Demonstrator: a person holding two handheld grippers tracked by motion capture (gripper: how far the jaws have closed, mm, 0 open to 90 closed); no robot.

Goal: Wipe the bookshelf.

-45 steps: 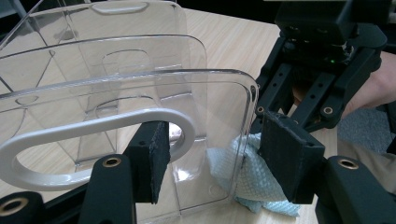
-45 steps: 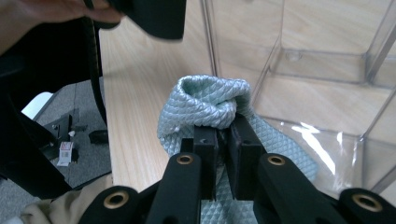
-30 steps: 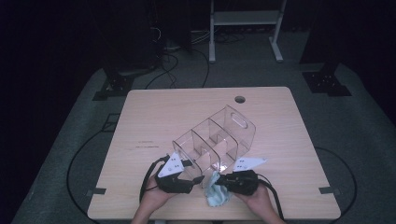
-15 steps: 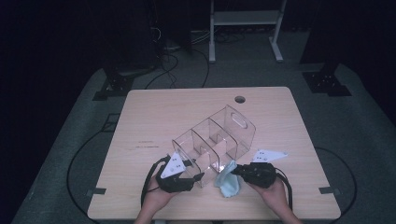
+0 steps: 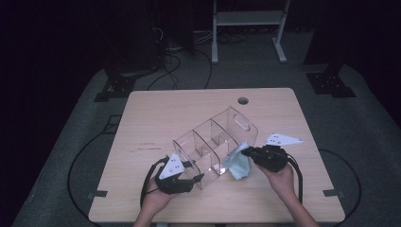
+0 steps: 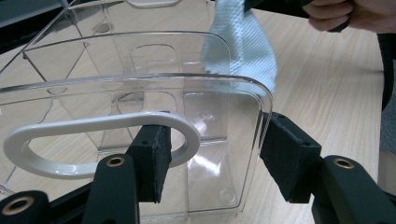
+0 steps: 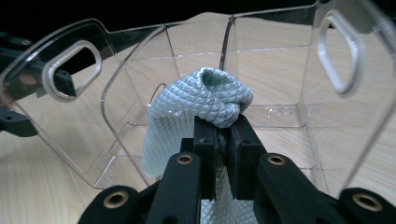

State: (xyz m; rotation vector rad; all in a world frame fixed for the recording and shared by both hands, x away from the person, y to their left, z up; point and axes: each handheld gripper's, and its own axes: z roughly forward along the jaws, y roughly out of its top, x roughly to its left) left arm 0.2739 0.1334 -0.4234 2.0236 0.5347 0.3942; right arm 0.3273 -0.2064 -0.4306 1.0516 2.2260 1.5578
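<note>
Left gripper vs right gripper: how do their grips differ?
The left gripper clamps the end wall of the clear organizer, jaws well apart; the right gripper pinches the light blue cloth, jaws nearly together. The left holds something rigid, the right something soft and bunched. Both have black jaws.

The right gripper (image 5: 249, 152) carries the light-blue cloth (image 5: 238, 164) from the near edge, right and farther, up against the clear organizer's (image 5: 215, 144) right side. The left gripper's (image 5: 196, 178) jaws have just been closing on the organizer's near end wall.
</note>
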